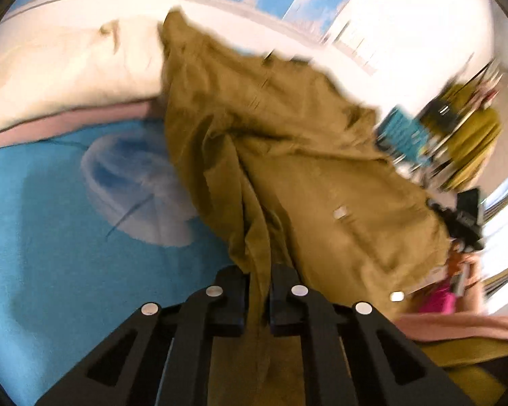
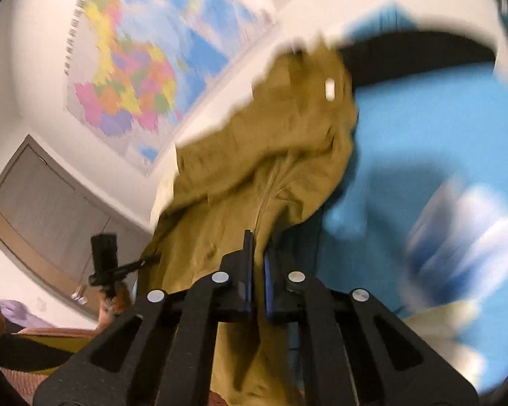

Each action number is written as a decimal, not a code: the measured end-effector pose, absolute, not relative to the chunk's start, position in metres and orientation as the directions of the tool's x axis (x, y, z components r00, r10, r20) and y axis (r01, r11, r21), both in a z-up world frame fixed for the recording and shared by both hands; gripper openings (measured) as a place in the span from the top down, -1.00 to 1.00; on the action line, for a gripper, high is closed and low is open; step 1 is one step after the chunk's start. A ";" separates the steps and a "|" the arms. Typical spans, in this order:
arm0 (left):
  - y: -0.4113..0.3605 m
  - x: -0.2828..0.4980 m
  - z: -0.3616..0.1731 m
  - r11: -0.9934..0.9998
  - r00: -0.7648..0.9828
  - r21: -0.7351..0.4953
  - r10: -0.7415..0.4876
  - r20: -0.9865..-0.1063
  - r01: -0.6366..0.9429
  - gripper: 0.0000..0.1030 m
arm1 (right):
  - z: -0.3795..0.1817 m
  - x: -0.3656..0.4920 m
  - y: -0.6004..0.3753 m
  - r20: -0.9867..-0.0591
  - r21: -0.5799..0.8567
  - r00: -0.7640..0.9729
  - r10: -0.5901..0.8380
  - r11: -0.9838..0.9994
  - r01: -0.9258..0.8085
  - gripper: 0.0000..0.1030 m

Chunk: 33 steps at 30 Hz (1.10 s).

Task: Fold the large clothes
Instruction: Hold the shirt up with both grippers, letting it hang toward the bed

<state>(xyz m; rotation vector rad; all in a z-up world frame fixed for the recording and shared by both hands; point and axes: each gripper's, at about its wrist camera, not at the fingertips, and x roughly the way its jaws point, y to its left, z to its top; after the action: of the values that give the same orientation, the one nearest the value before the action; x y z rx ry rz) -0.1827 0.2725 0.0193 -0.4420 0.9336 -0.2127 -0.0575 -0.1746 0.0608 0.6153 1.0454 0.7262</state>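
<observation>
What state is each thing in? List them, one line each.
Left gripper: shut on the olive garment, cloth pinched between its fingers.
Right gripper: shut on the olive garment, cloth between its fingers.
Olive garment: unfolded, rumpled, lifted and hanging from both grippers.
Blue bedspread: spread flat under the garment.
Cream pillow: lying at the head of the bed.
Wall map: hanging on the wall.

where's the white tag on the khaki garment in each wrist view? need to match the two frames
Left wrist: white tag sits right of centre on the khaki garment, above and right of the left gripper, which pinches a fold.
Right wrist: white tag near the top, on the raised far end of the khaki garment, above the right gripper.
Shared landmark: blue bedspread.
</observation>
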 end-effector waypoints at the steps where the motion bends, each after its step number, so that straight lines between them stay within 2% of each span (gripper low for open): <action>1: 0.271 -0.190 0.031 0.884 0.610 -0.467 -0.374 -0.699 0.007 0.88 | 0.076 -0.058 -0.183 -0.536 0.734 0.359 0.764 0.632 -0.249 0.94; 4: 0.275 -0.203 0.037 0.858 0.617 -0.513 -0.413 -0.670 0.017 0.88 | 0.109 -0.065 -0.194 -0.535 0.677 0.402 0.743 0.662 -0.321 0.94; 6: 0.280 -0.207 0.020 0.863 0.583 -0.505 -0.394 -0.710 -0.031 0.88 | 0.095 -0.066 -0.194 -0.548 0.705 0.350 0.760 0.645 -0.294 0.93; 8: 0.284 -0.207 -0.001 0.867 0.537 -0.491 -0.376 -0.755 -0.082 0.86 | 0.070 -0.068 -0.189 -0.618 0.683 0.303 0.726 0.686 -0.251 0.91; 11: 0.289 -0.210 -0.015 0.860 0.533 -0.495 -0.363 -0.764 -0.124 0.69 | 0.034 -0.074 -0.199 -0.621 0.727 0.258 0.740 0.667 -0.164 0.60; 12: 0.289 -0.211 -0.015 0.854 0.539 -0.507 -0.373 -0.755 -0.119 0.42 | 0.025 -0.077 -0.202 -0.638 0.721 0.251 0.728 0.679 -0.138 0.12; 13: 0.288 -0.214 -0.012 0.847 0.542 -0.521 -0.389 -0.744 -0.106 0.02 | 0.021 -0.080 -0.204 -0.644 0.717 0.250 0.723 0.684 -0.131 -0.08; 14: 0.286 -0.217 -0.011 0.854 0.548 -0.511 -0.384 -0.743 -0.095 -0.10 | 0.018 -0.084 -0.205 -0.634 0.728 0.241 0.735 0.672 -0.136 -0.10; 16: 0.278 -0.216 -0.012 0.878 0.529 -0.470 -0.358 -0.769 -0.089 -0.24 | 0.013 -0.091 -0.202 -0.633 0.731 0.227 0.740 0.668 -0.138 -0.30; 17: 0.277 -0.216 -0.012 0.884 0.531 -0.460 -0.352 -0.771 -0.082 -0.28 | 0.011 -0.093 -0.201 -0.636 0.730 0.218 0.741 0.668 -0.141 -0.31; 19: 0.268 -0.216 -0.011 0.890 0.519 -0.454 -0.367 -0.772 -0.046 -0.52 | 0.005 -0.098 -0.196 -0.633 0.736 0.195 0.750 0.660 -0.150 -0.31; 21: 0.256 -0.213 -0.010 0.902 0.507 -0.430 -0.364 -0.781 -0.016 -0.53 | 0.001 -0.100 -0.188 -0.620 0.745 0.179 0.764 0.644 -0.171 -0.29; 22: 0.250 -0.212 -0.011 0.913 0.502 -0.408 -0.352 -0.790 -0.002 -0.45 | 0.001 -0.101 -0.186 -0.610 0.753 0.166 0.775 0.632 -0.184 -0.07; 23: 0.247 -0.212 -0.012 0.918 0.496 -0.396 -0.347 -0.796 0.008 -0.21 | 0.001 -0.101 -0.182 -0.597 0.763 0.156 0.787 0.617 -0.193 0.12; 24: 0.244 -0.211 -0.012 0.919 0.487 -0.394 -0.348 -0.801 0.009 0.44 | 0.003 -0.100 -0.181 -0.584 0.771 0.159 0.796 0.605 -0.198 0.58; 25: 0.246 -0.212 -0.011 0.910 0.495 -0.415 -0.363 -0.789 0.006 0.62 | 0.007 -0.102 -0.183 -0.549 0.791 0.163 0.819 0.573 -0.214 0.76; 27: 0.254 -0.217 -0.006 0.899 0.533 -0.438 -0.366 -0.763 -0.008 0.69 | 0.010 -0.105 -0.188 -0.533 0.799 0.178 0.827 0.561 -0.216 0.75; 29: 0.260 -0.222 -0.007 0.893 0.526 -0.449 -0.368 -0.767 -0.029 0.50 | 0.006 -0.109 -0.189 -0.555 0.790 0.157 0.817 0.577 -0.210 0.44; 30: 0.260 -0.224 -0.011 0.880 0.504 -0.474 -0.396 -0.768 -0.030 0.15 | 0.005 -0.112 -0.188 -0.563 0.786 0.146 0.814 0.581 -0.208 0.20; 31: 0.260 -0.224 -0.015 0.873 0.486 -0.488 -0.413 -0.770 -0.031 0.00 | 0.004 -0.114 -0.187 -0.561 0.789 0.136 0.817 0.577 -0.210 0.16; 32: 0.258 -0.225 -0.014 0.877 0.494 -0.481 -0.407 -0.768 -0.025 -0.03 | 0.002 -0.117 -0.184 -0.554 0.795 0.118 0.824 0.566 -0.216 0.13; 33: 0.254 -0.226 -0.013 0.876 0.494 -0.483 -0.418 -0.763 -0.005 -0.21 | 0.000 -0.119 -0.181 -0.550 0.798 0.110 0.828 0.560 -0.221 0.01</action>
<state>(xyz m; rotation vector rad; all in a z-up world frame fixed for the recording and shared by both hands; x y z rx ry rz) -0.2259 0.2536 -0.0132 -0.4591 1.0325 -0.2609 -0.1187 -0.1808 -0.0003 0.6173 1.2265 0.8468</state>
